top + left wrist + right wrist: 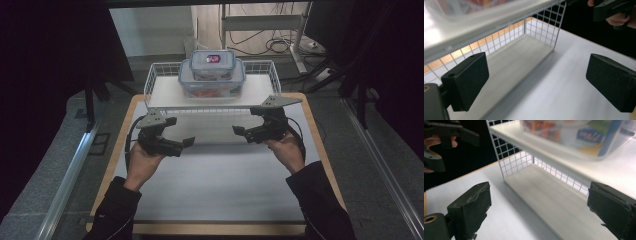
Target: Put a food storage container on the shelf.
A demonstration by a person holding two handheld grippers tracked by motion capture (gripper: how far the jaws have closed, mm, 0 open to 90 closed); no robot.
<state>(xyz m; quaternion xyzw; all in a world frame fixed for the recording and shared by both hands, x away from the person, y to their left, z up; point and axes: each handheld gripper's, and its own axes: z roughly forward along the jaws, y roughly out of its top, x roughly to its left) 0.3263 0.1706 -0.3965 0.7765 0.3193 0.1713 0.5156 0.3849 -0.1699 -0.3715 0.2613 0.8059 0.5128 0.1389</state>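
Both grippers hover over the near table (pixel 220 170), jaws wide apart and holding nothing: left gripper (pixel 186 143) at left, right gripper (pixel 239 132) at right, each angled inward toward the rack (pixel 212 100). The boxes (pixel 212 74), a small one stacked on a larger, sit on the rack's upper shelf at the far edge, probably the pair's target, approached from both sides
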